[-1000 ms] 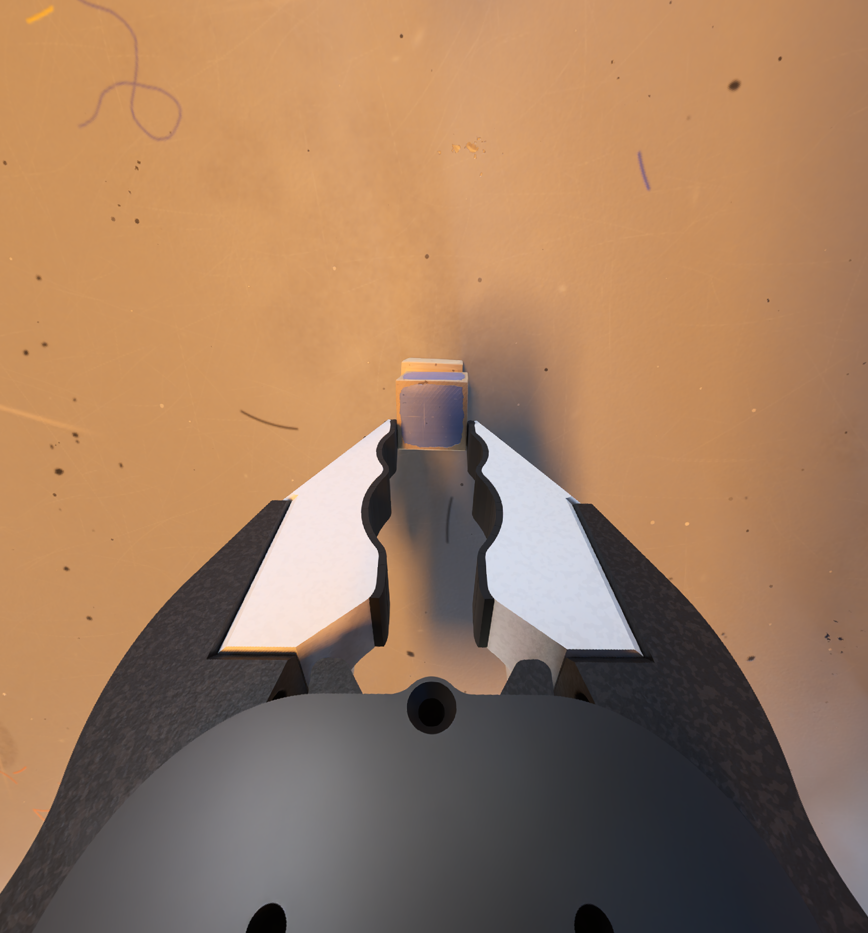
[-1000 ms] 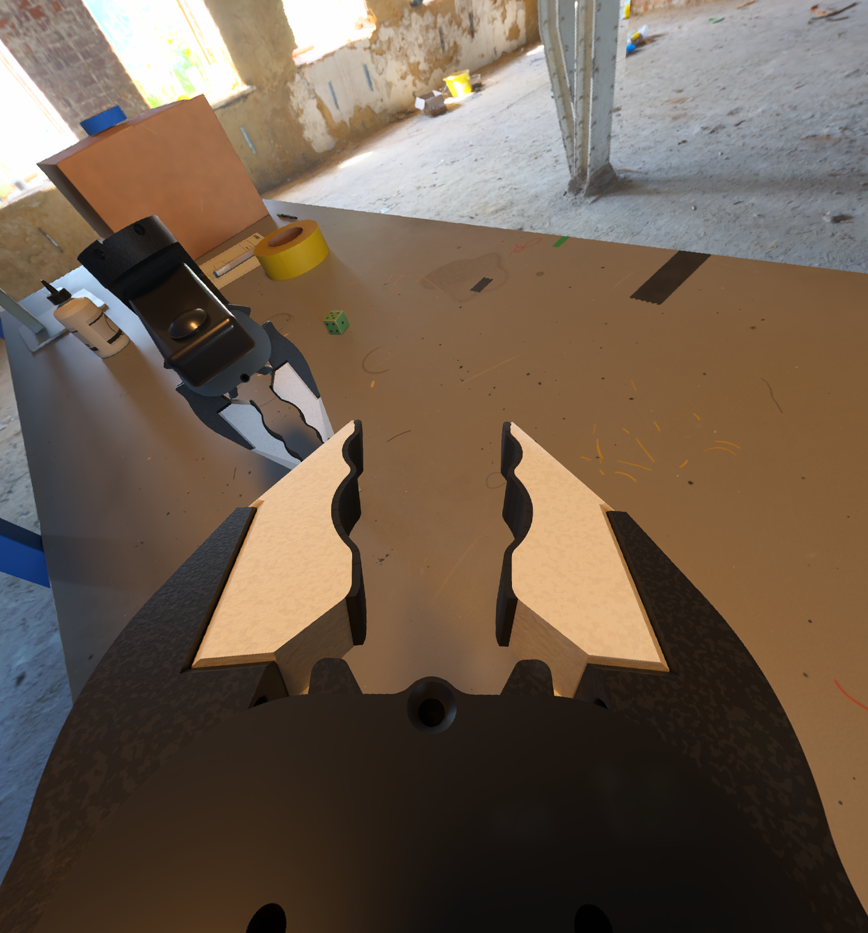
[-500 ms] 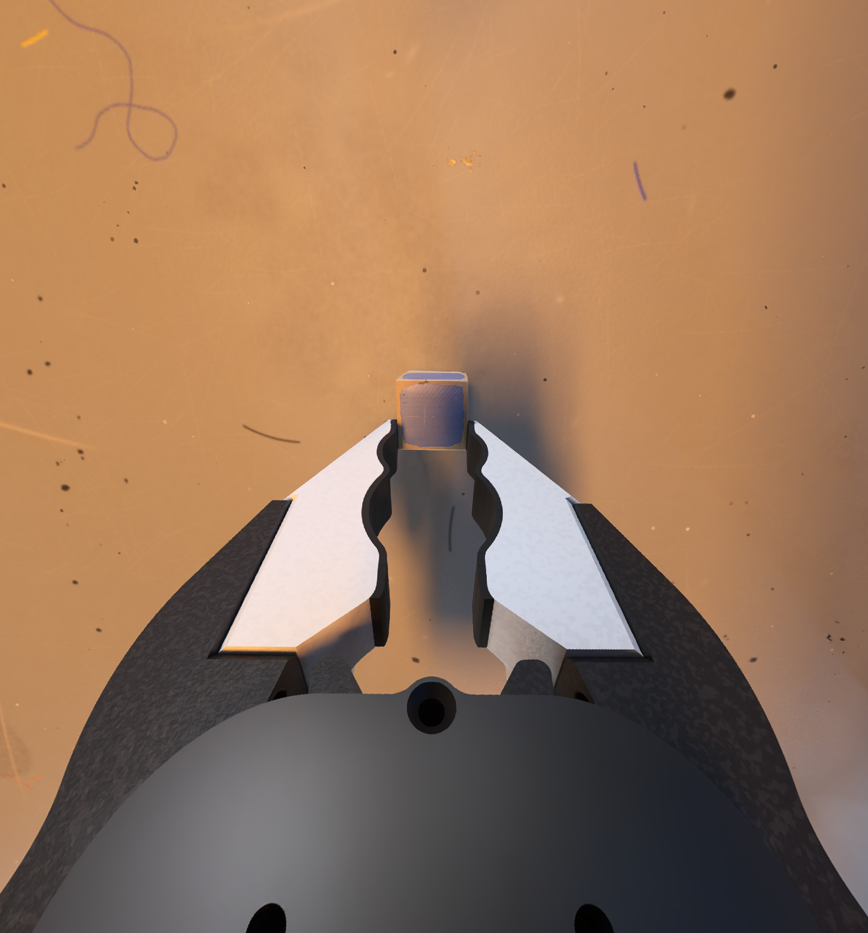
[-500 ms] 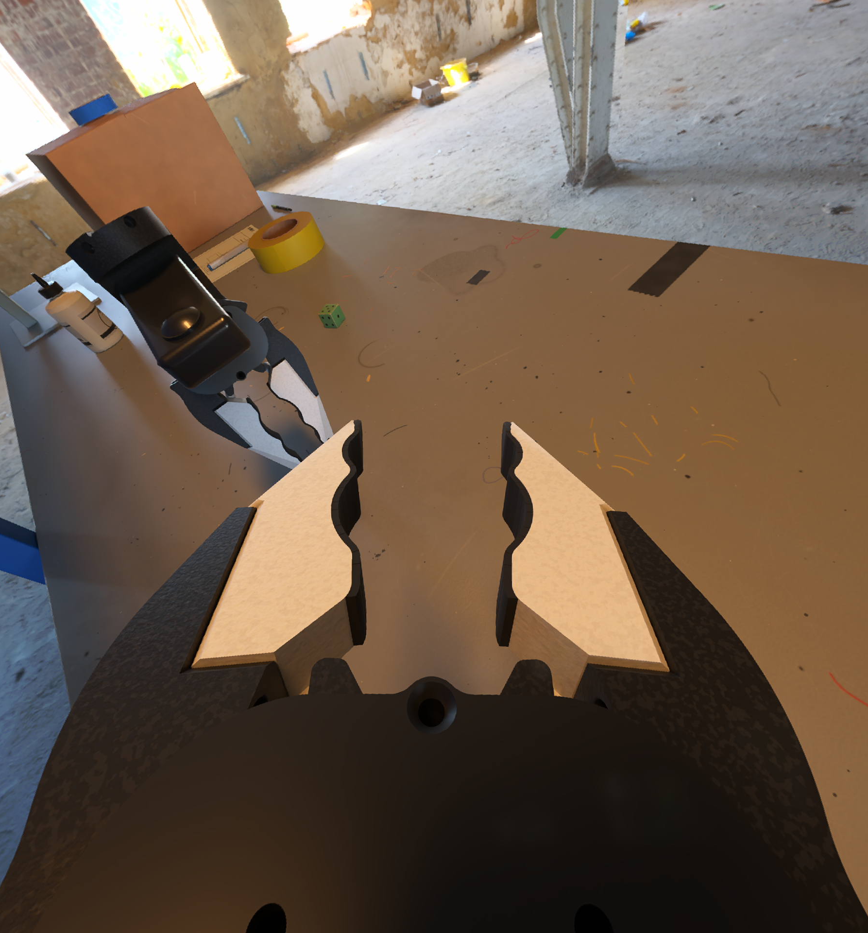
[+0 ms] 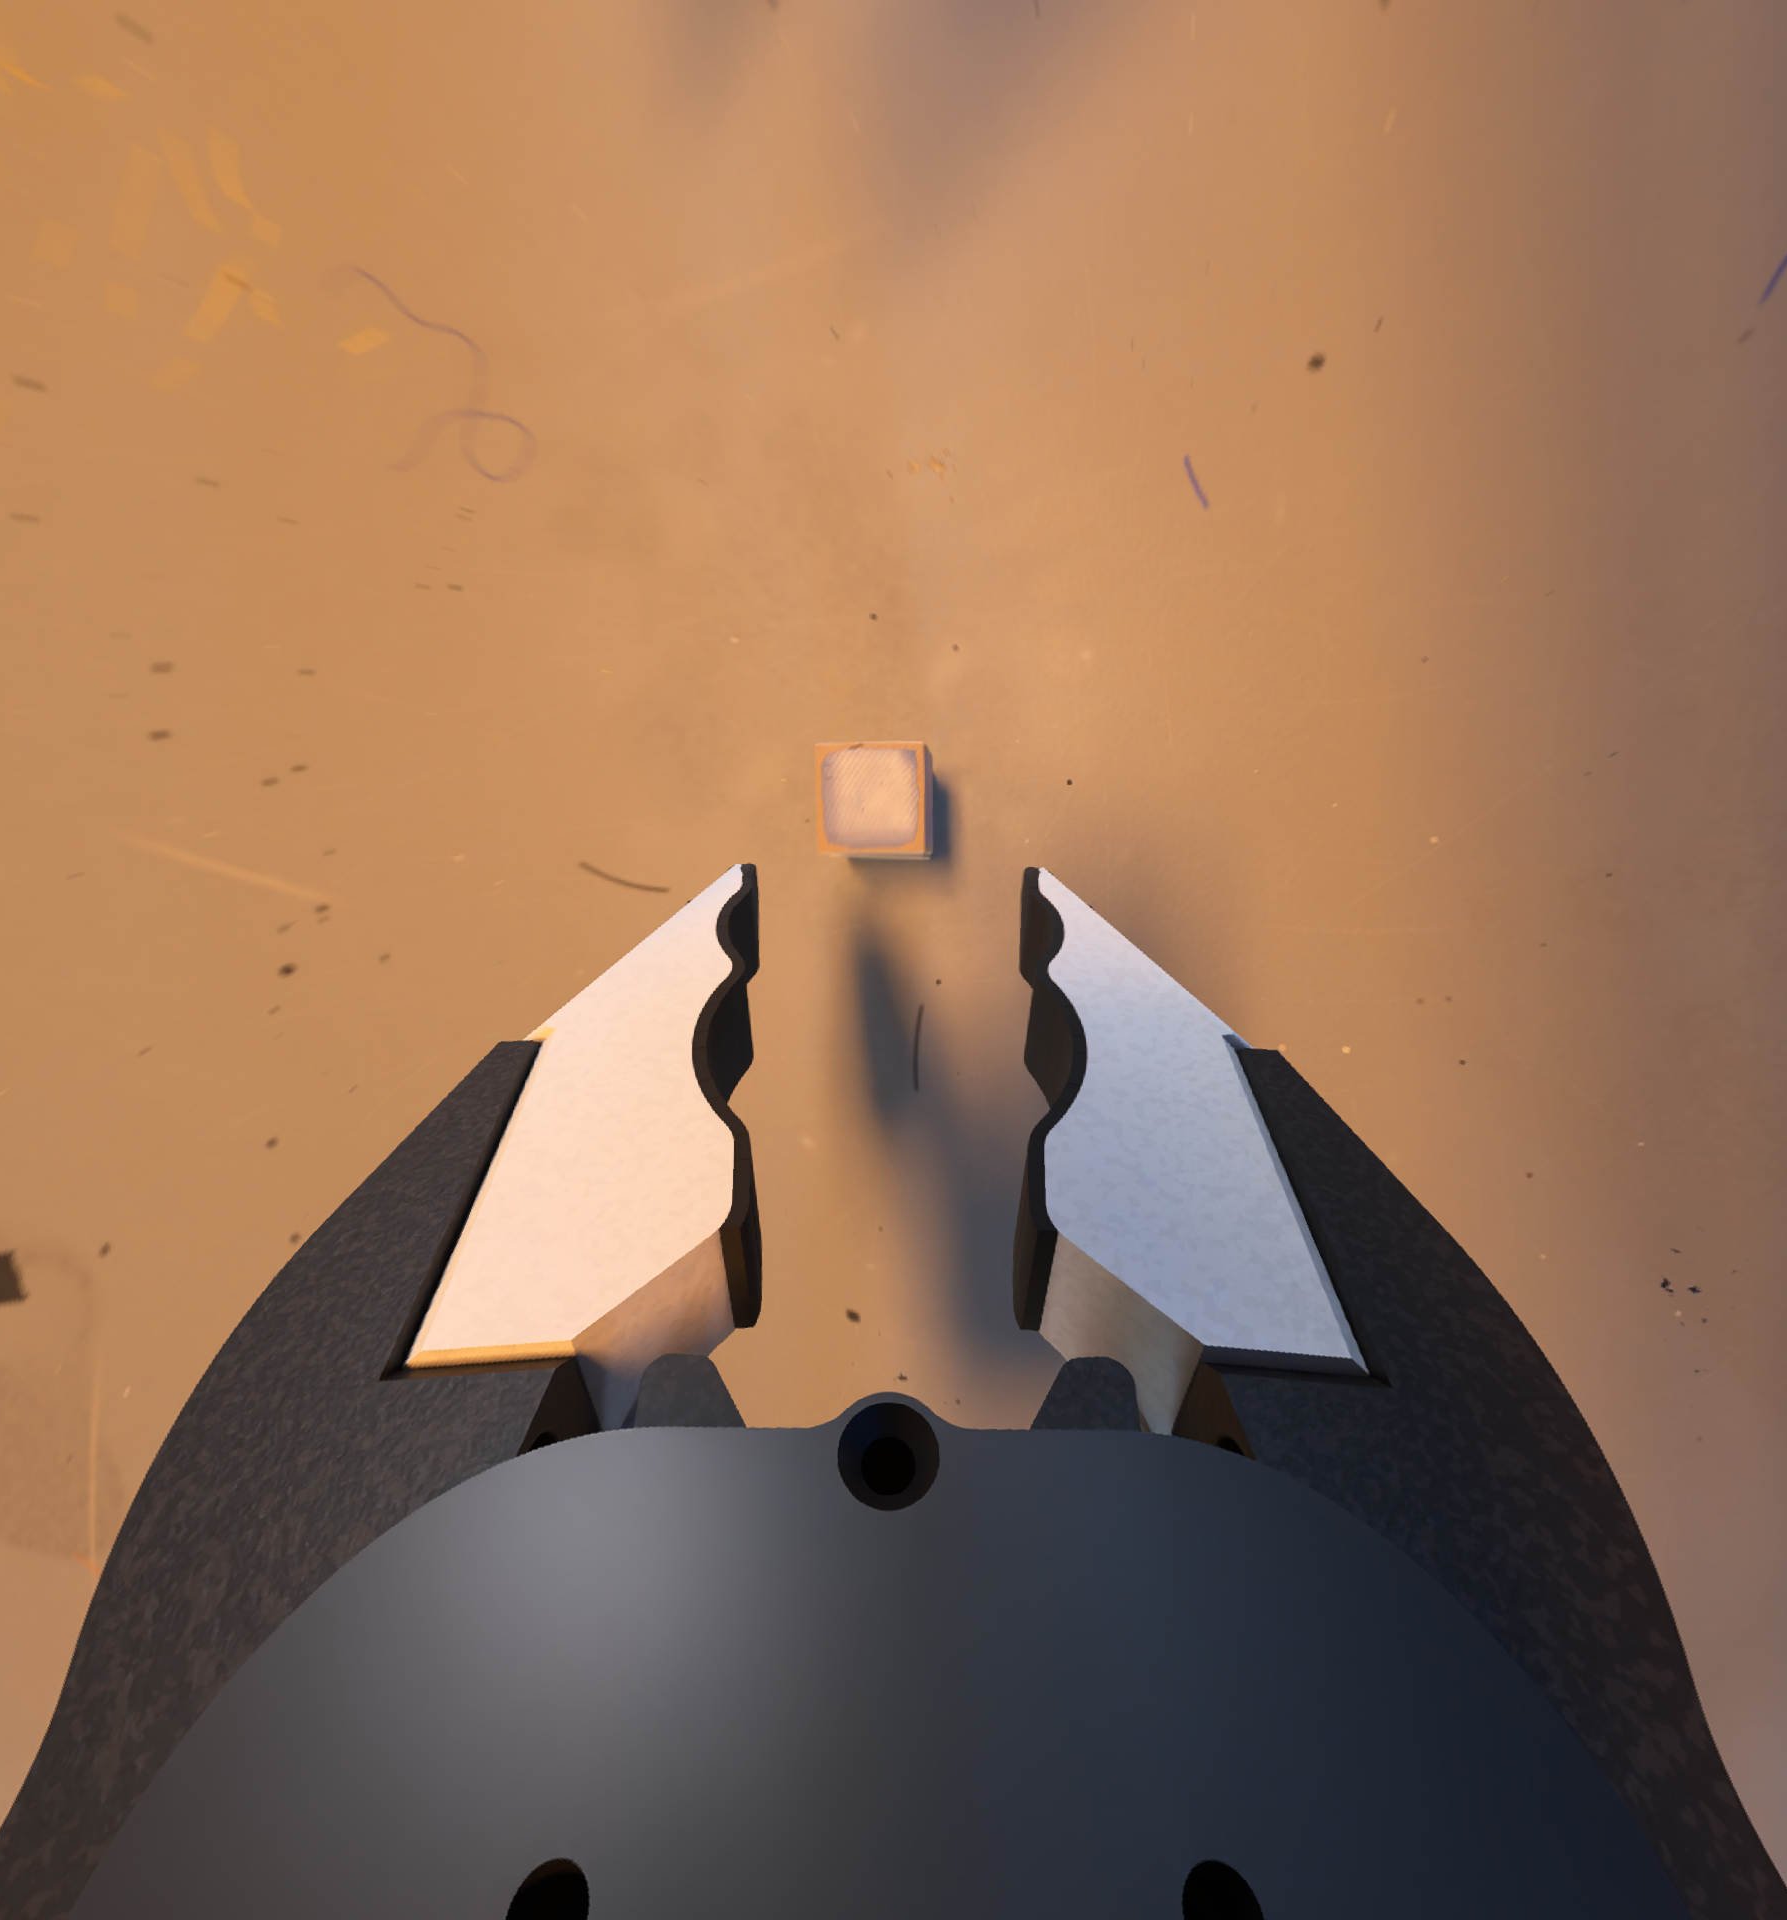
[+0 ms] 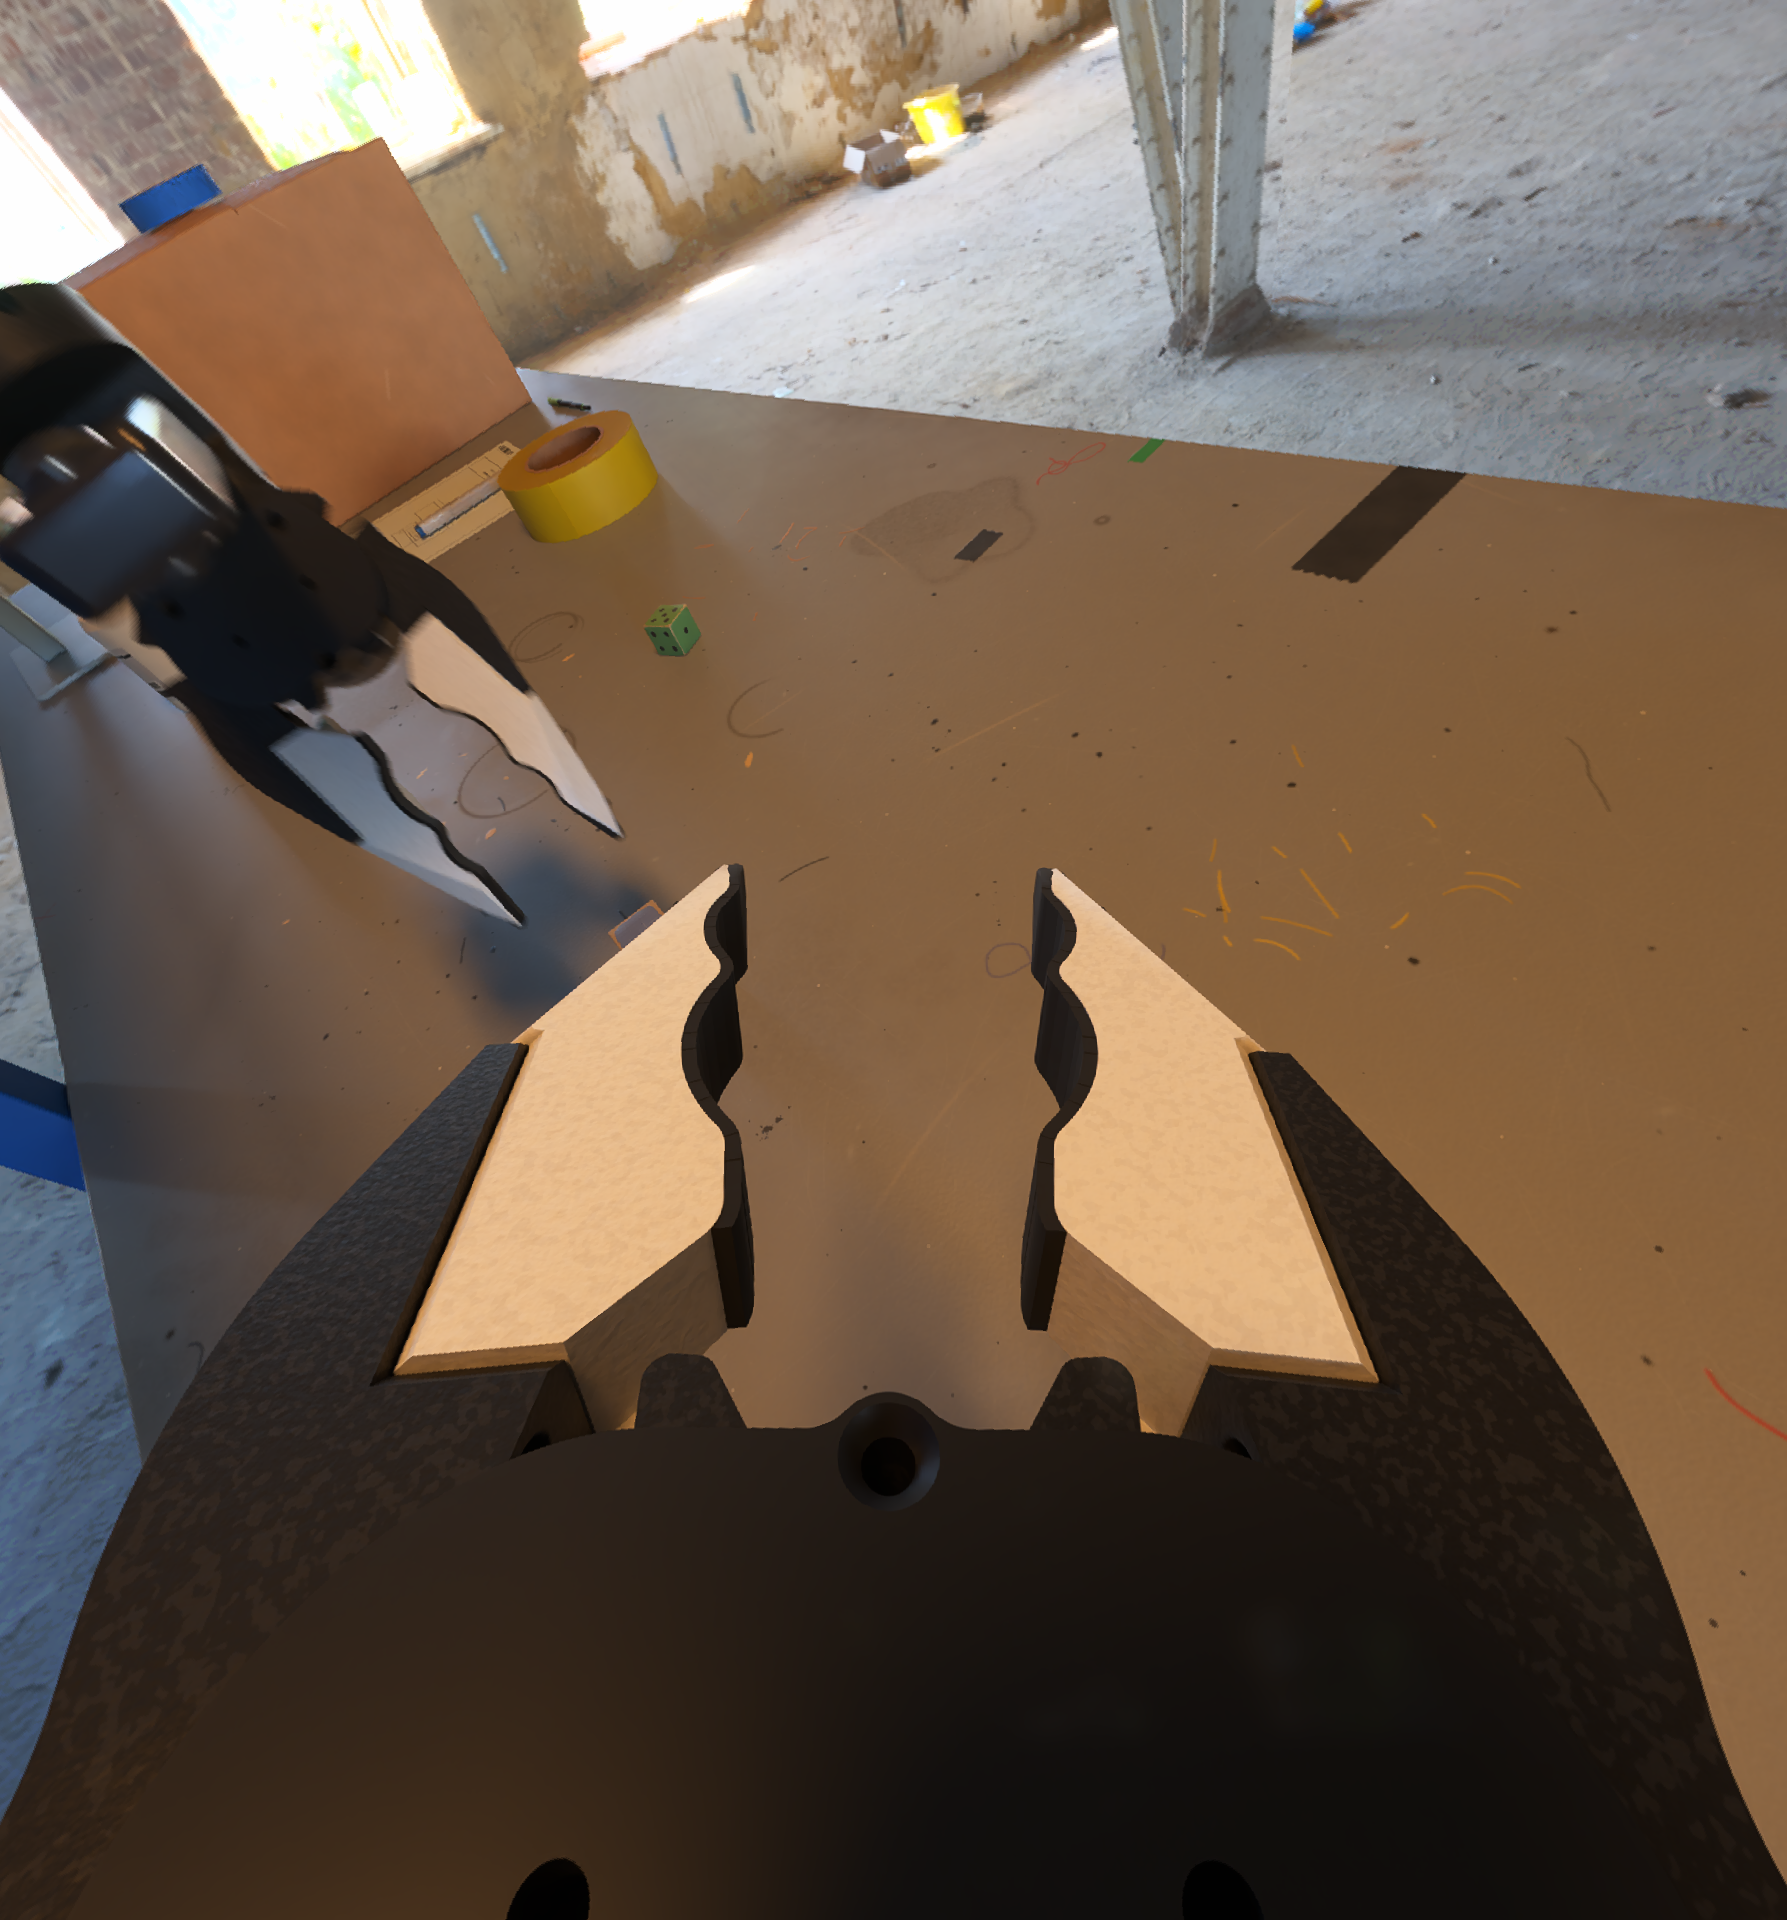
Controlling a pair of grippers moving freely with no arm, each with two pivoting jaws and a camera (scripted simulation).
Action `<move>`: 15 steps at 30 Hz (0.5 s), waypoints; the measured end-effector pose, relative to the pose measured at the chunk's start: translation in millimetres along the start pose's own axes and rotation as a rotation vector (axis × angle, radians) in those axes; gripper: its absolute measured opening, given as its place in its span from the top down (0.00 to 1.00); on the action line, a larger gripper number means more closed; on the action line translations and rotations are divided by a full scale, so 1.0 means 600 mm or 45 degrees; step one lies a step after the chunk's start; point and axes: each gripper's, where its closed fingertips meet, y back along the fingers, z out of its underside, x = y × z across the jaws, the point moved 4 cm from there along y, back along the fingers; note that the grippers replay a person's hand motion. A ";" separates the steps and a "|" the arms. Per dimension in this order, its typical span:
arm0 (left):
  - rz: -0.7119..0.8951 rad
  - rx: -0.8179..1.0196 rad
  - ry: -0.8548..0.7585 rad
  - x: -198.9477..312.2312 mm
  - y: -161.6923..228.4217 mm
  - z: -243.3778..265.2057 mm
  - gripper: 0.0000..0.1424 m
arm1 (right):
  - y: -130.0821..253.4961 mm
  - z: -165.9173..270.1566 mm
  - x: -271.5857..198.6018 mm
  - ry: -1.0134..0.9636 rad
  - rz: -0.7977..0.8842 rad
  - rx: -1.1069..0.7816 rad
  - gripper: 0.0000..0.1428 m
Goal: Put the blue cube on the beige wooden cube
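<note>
Here the blue cube [image 5: 871,798] sat squarely atop the beige wooden cube [image 5: 928,821] on the surface [image 5: 1388,727], with the left gripper [image 5: 887,883] released above; withdrawing straight upward would best avoid toppling the stack.

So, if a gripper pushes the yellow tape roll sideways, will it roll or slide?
The yellow tape roll lies flat on the table, hole upward, so it would probably slide, not roll. It looks wide and low, so tipping seems unlikely. Being hollow, it is probably light.
</note>
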 end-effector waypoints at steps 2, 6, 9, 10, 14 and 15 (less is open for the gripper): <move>-0.094 0.133 0.033 -0.003 0.051 0.009 0.69 | 0.001 0.002 0.003 -0.011 0.003 0.006 0.61; -0.457 0.344 0.174 -0.047 0.193 0.066 0.66 | 0.003 -0.003 0.003 -0.028 -0.009 0.044 0.61; -0.674 0.462 0.357 -0.085 0.299 0.144 0.62 | 0.003 -0.009 -0.003 0.009 0.006 0.054 0.62; -0.758 0.467 0.422 -0.099 0.324 0.176 0.62 | 0.003 -0.012 -0.008 0.028 0.007 0.061 0.62; -0.910 0.411 0.749 -0.137 0.359 0.306 0.63 | 0.001 -0.025 -0.027 0.082 -0.005 0.085 0.62; -0.920 0.361 0.789 -0.142 0.352 0.334 0.63 | 0.001 -0.028 -0.031 0.100 -0.001 0.086 0.62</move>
